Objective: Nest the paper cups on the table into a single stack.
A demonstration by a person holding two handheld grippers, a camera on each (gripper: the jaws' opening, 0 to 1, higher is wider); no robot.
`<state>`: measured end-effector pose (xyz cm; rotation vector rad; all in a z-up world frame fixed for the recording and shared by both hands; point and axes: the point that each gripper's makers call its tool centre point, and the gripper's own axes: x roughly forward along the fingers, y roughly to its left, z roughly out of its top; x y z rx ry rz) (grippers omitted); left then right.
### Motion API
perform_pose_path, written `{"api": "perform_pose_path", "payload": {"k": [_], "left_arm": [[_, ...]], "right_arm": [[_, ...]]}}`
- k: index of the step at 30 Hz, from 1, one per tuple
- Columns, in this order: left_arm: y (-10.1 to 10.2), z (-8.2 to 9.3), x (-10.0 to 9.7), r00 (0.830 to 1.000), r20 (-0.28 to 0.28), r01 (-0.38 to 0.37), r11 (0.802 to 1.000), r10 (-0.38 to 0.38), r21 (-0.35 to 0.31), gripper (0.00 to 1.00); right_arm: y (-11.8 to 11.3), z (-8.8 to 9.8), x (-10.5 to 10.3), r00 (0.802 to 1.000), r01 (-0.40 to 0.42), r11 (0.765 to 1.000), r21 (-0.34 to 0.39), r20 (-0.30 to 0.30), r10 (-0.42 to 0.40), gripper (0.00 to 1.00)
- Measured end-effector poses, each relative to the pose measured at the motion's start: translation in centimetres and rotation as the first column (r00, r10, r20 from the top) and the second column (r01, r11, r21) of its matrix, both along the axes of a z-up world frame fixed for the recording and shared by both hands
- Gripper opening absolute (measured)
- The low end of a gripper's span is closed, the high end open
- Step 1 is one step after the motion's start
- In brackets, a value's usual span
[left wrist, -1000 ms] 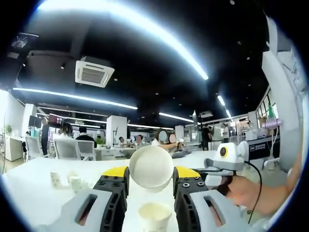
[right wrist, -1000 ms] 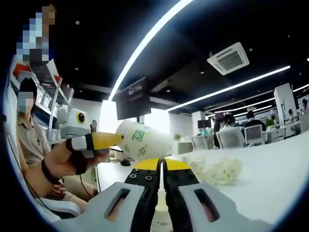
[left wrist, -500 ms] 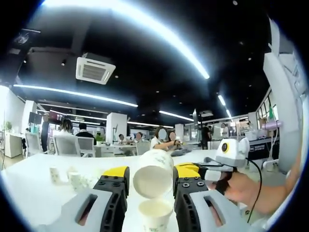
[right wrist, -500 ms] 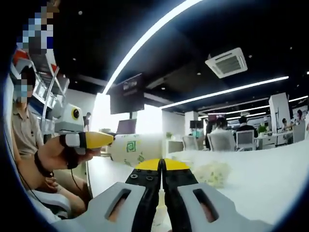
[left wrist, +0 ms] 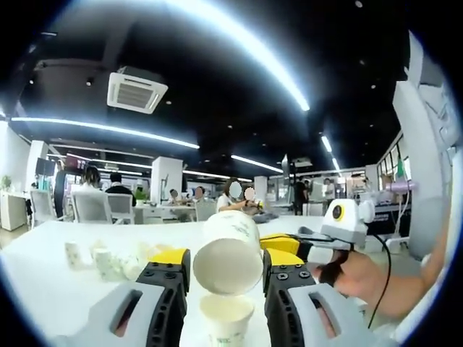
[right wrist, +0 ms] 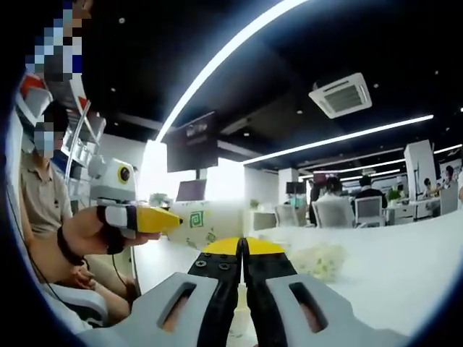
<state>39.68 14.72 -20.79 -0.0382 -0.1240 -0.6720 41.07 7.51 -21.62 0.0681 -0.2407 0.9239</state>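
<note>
Fingers [left wrist: 226,264] around one of two cups [left wrist: 228,253]

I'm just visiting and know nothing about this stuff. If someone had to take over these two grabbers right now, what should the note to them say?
Left gripper: shut on a paper cup, held tilted just above an upright cup on the table.
Right gripper: jaws shut; what they hold cannot be told.
More loose cups lie farther back on the table.
Done: one cup lifted. Left: seat it into the upright cup, then nest the others.
</note>
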Motion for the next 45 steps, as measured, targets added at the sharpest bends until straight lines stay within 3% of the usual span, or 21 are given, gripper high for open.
{"api": "perform_pose_path", "payload": {"k": [8, 13, 16, 19, 21, 24, 29, 34, 37, 42, 45], "left_arm": [[0.3, 0.3, -0.1, 0.999, 0.043, -0.016, 1.000, 0.017, -0.015, 0.40], [1.3, 1.0, -0.1, 0.996, 0.068, -0.047, 0.999, 0.049, -0.028, 0.40], [1.7, 1.6, -0.2, 0.995, 0.082, -0.061, 0.997, 0.064, -0.044, 0.40], [1.6, 1.9, -0.3, 0.994, 0.091, -0.052, 0.997, 0.057, -0.061, 0.40], [1.4, 1.9, -0.3, 0.994, 0.092, -0.049, 0.997, 0.054, -0.061, 0.40], [1.2, 2.0, -0.3, 0.994, 0.096, -0.041, 0.997, 0.047, -0.070, 0.40], [0.7, 1.6, -0.3, 0.995, 0.090, -0.028, 0.998, 0.034, -0.064, 0.40], [0.4, 1.3, -0.5, 0.996, 0.088, -0.020, 0.998, 0.026, -0.063, 0.40], [0.2, 1.2, -0.6, 0.996, 0.087, -0.014, 0.999, 0.019, -0.053, 0.40], [-0.6, 0.6, -0.9, 0.997, 0.081, 0.004, 0.999, -0.001, -0.034, 0.40], [-1.0, -0.1, -0.9, 0.997, 0.080, 0.004, 1.000, -0.005, 0.013, 0.40]], "right_arm": [[0.2, -0.6, -0.1, 1.000, -0.020, 1.000, -0.016, -0.016, 0.019, 0.02], [0.8, -2.1, -0.1, 0.997, -0.049, 0.998, -0.038, -0.060, 0.047, 0.15], [1.2, -2.6, -0.4, 0.994, -0.076, 0.997, -0.032, -0.079, 0.073, 0.16], [2.6, -2.4, -1.7, 0.975, -0.184, 0.982, 0.034, -0.120, 0.187, 0.22], [3.4, -2.2, -2.5, 0.952, -0.254, 0.963, 0.092, -0.152, 0.266, 0.28], [3.8, -2.1, -2.8, 0.939, -0.290, 0.950, 0.114, -0.156, 0.305, 0.35], [4.1, -0.8, -4.1, 0.885, -0.381, 0.891, 0.246, -0.183, 0.429, 0.47], [4.0, -0.6, -4.1, 0.858, -0.401, 0.863, 0.306, -0.206, 0.471, 0.53], [3.8, -0.5, -4.0, 0.850, -0.395, 0.854, 0.339, -0.217, 0.480, 0.55], [3.2, -0.2, -3.1, 0.865, -0.348, 0.862, 0.369, -0.229, 0.447, 0.55], [2.9, 0.0, -3.0, 0.869, -0.337, 0.863, 0.377, -0.228, 0.439, 0.56]]}}
